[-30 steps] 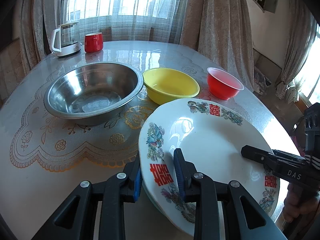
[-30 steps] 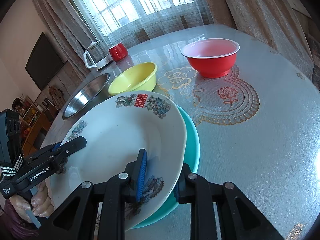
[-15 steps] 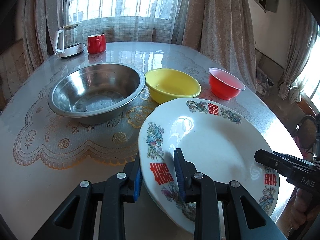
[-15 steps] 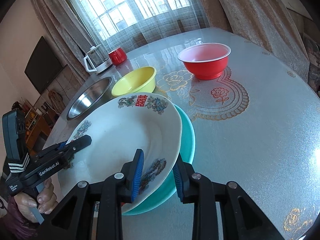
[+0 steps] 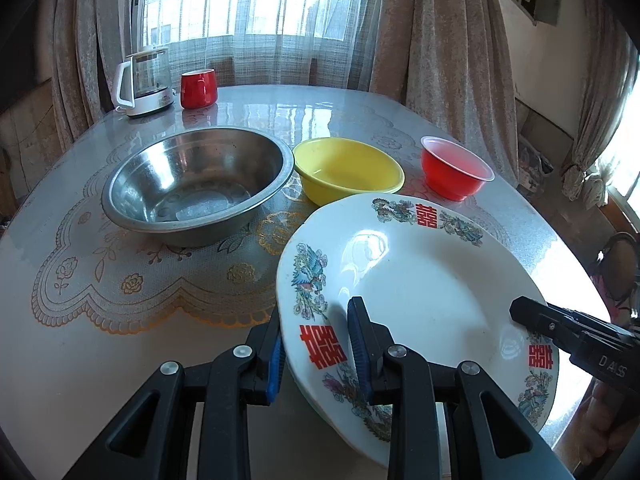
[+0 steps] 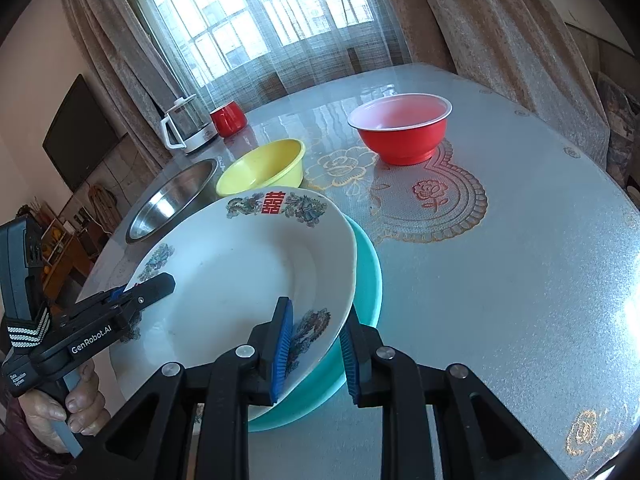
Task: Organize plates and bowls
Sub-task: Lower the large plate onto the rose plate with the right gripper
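A white plate (image 5: pixel 416 280) with red characters and bird prints lies on a teal plate (image 6: pixel 366 280) near the table's front edge. It also shows in the right wrist view (image 6: pixel 240 276). My left gripper (image 5: pixel 318 354) straddles the white plate's near-left rim with its blue pads close to it. My right gripper (image 6: pixel 314 354) straddles the opposite rim of both plates, pads a little apart. A steel bowl (image 5: pixel 196 184), a yellow bowl (image 5: pixel 348 168) and a red bowl (image 5: pixel 456 172) stand in a row behind.
A glass kettle (image 5: pixel 144 80) and a red mug (image 5: pixel 199 88) stand at the far left of the table (image 5: pixel 80 340). The table edge runs close on the right. Curtains and a window are behind.
Both grippers have drawn back slightly along the plate rims. The right gripper's pads have opened a little off the plates. The plates look still.
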